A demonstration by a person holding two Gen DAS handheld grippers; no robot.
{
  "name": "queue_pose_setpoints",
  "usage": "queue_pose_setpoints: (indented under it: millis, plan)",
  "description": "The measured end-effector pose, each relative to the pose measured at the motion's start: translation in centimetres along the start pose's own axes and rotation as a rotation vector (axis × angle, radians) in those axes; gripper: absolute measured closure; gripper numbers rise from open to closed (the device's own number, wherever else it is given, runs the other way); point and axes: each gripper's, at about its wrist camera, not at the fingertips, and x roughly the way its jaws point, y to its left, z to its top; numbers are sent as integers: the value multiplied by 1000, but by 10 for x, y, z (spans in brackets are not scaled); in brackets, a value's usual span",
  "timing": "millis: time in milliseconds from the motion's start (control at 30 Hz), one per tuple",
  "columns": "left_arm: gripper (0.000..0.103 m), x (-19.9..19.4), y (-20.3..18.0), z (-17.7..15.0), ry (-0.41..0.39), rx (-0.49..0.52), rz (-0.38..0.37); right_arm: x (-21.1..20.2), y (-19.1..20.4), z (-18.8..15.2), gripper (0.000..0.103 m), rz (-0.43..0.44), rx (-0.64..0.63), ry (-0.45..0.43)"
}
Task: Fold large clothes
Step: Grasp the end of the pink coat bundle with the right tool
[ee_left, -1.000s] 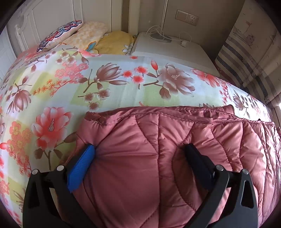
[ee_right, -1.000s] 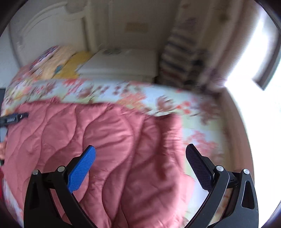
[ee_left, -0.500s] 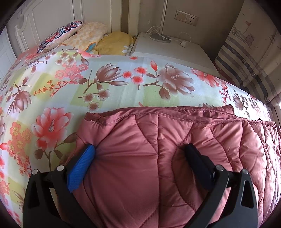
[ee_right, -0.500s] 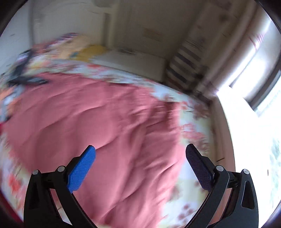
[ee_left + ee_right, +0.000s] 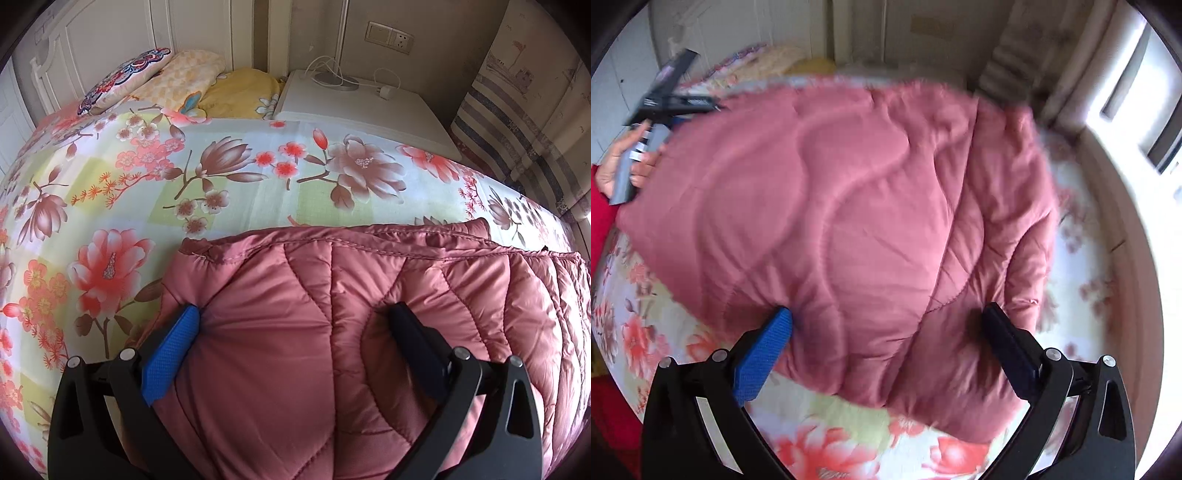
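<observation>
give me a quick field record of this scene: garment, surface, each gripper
garment: pink quilted jacket, lying on the bed
surface: floral bedsheet
left gripper: open, fingers wide, pressed into the jacket
right gripper: open, fingers wide at the jacket's near edge
view quality: right wrist view blurred

Left view sharp; right view motion-blurred, window (image 5: 1145, 110) glare blown out.
</observation>
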Motion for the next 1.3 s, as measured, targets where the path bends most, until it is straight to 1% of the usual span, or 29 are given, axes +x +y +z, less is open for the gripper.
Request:
queue_pose_setpoints:
  millis: [33,67,100,167,200,267,300,333,367,400,433,467,533,600,667,700,800,867,900,1000,1067,1133,1200,1300]
  plan:
    - [2,-2,-2,0,-4,5,10,11,-2,-3,4,-14,9,33]
    - [2,-5,-4,0,-2,11,11,21,-7,-7,4,13,37,49]
    - [2,-10,-7,-1,-1,14,22,20,-9,-8,4,23,54,36]
    - [2,-26,-10,-4,-20,7,45,2,-13,-11,5,26,78,-11]
    - [2,-41,-11,-7,-38,1,34,-9,-18,-14,5,37,100,-39]
    - [2,-65,-17,-12,-69,5,40,-36,-29,-24,5,64,180,-101]
    - [2,-82,-23,-17,-94,8,50,-50,-39,-31,5,92,245,-135]
    - [2,-98,-31,-22,-126,12,46,-55,-44,-38,5,111,285,-147]
    - [2,-108,-39,-26,-150,24,40,-62,-54,-49,5,137,364,-155]
    - [2,-121,-54,-33,-179,53,44,-65,-60,-58,5,149,415,-150]
    - [2,-126,-65,-37,-184,70,50,-64,-62,-62,5,157,451,-141]
    - [2,-129,-77,-42,-176,88,41,-63,-66,-72,5,156,488,-126]
    - [2,-125,-96,-50,-154,125,12,-63,-65,-87,5,165,535,-112]
    - [2,-116,-114,-62,-114,166,25,-55,-64,-98,5,234,604,-117]
    - [2,-108,-121,-71,-100,176,36,-48,-65,-109,5,317,661,-128]
    - [2,-102,-123,-74,-90,174,46,-44,-64,-112,5,336,678,-124]
    - [2,-81,-121,-76,-41,154,60,-32,-58,-111,5,384,707,-122]
    - [2,-74,-118,-74,-42,156,80,-24,-50,-102,5,416,735,-123]
    - [2,-72,-118,-73,-45,158,108,-21,-51,-101,5,433,751,-127]
    - [2,-60,-114,-70,-27,140,110,-10,-54,-100,5,456,810,-137]
    - [2,-54,-113,-71,-21,143,112,-9,-59,-101,4,475,836,-164]
    - [2,-51,-116,-74,-33,161,133,-8,-61,-101,4,486,856,-177]
    - [2,-48,-117,-73,-27,161,146,-5,-63,-100,4,501,882,-195]
    - [2,-45,-120,-73,-17,155,168,-2,-68,-88,4,485,909,-223]
